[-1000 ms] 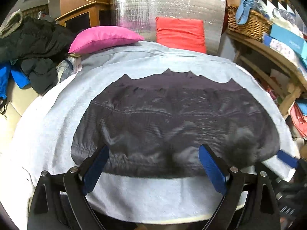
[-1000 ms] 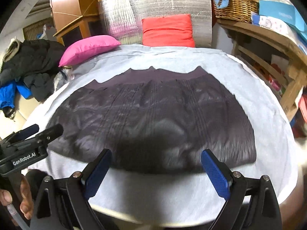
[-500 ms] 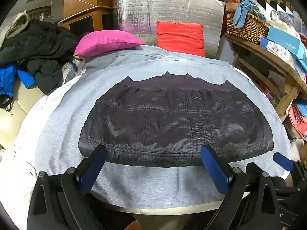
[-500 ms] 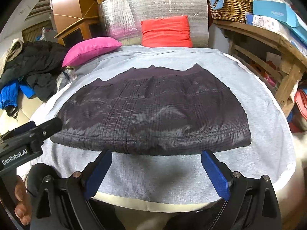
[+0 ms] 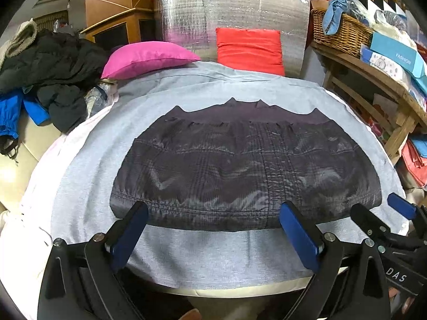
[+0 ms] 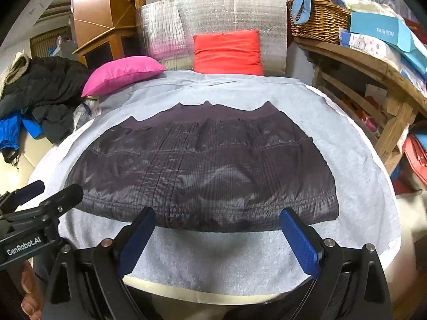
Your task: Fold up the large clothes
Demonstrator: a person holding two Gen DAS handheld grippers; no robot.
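We work at a table covered by a grey cloth (image 5: 88,202). Nearest us, the left gripper (image 5: 213,229) and right gripper (image 6: 217,233) hang spread wide and empty at the near hem of the dark quilted jacket (image 6: 202,170), which lies flat at the cloth's centre. For the next fold, we judge it best to pinch the hem at both corners, lift evenly, and keep the slippery layers aligned. Beyond lie a pink pillow (image 5: 146,58) and a red pillow (image 5: 249,46).
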